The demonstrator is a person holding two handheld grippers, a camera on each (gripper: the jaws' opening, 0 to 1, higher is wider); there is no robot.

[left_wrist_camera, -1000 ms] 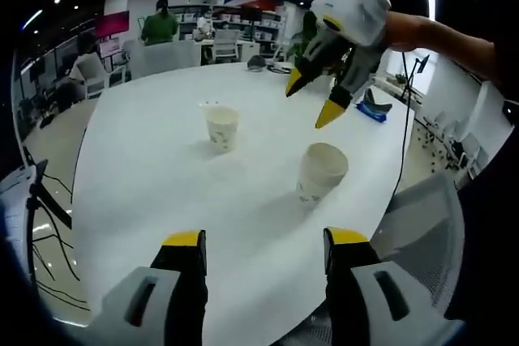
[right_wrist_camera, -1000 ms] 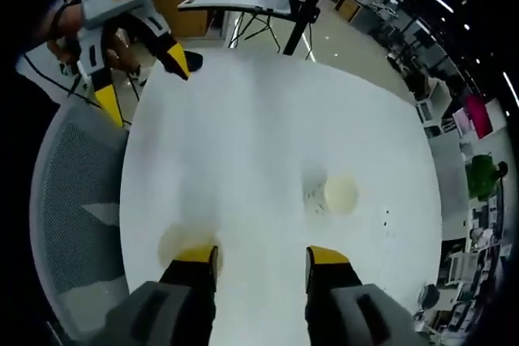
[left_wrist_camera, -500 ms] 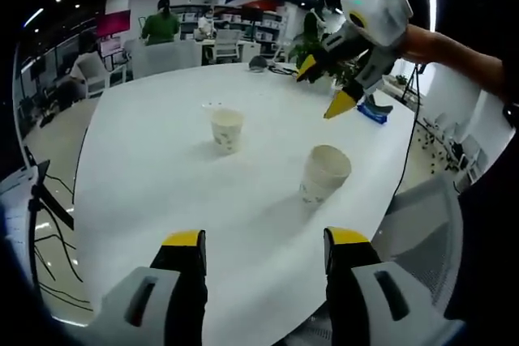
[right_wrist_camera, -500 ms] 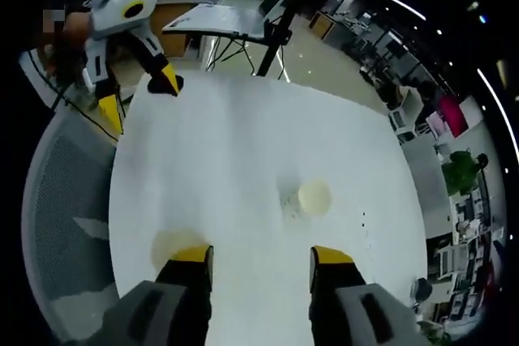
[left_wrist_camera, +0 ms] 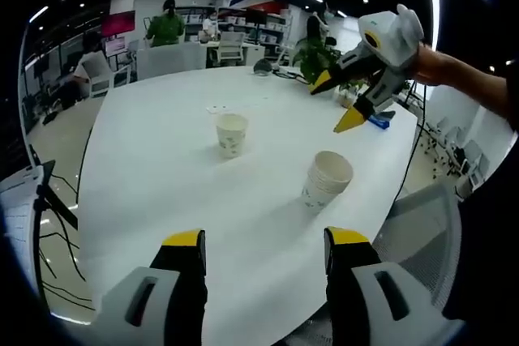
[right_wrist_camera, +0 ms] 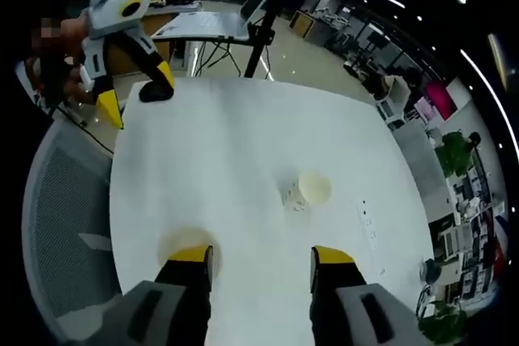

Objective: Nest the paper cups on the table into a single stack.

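Two paper cups stand apart on the white table (left_wrist_camera: 146, 184). In the left gripper view, the single cup (left_wrist_camera: 232, 133) sits near the middle and the stacked cup (left_wrist_camera: 326, 178) nearer the edge. The left gripper (left_wrist_camera: 263, 241) hovers with jaws spread, holding nothing. The right gripper (left_wrist_camera: 343, 103), held in a hand (left_wrist_camera: 428, 65), hangs above the table, jaws spread and empty.

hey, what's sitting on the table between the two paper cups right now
Nothing: in the left gripper view, only bare white table separates the far single cup from the nearer stacked cups. The right gripper view shows the same bare stretch.
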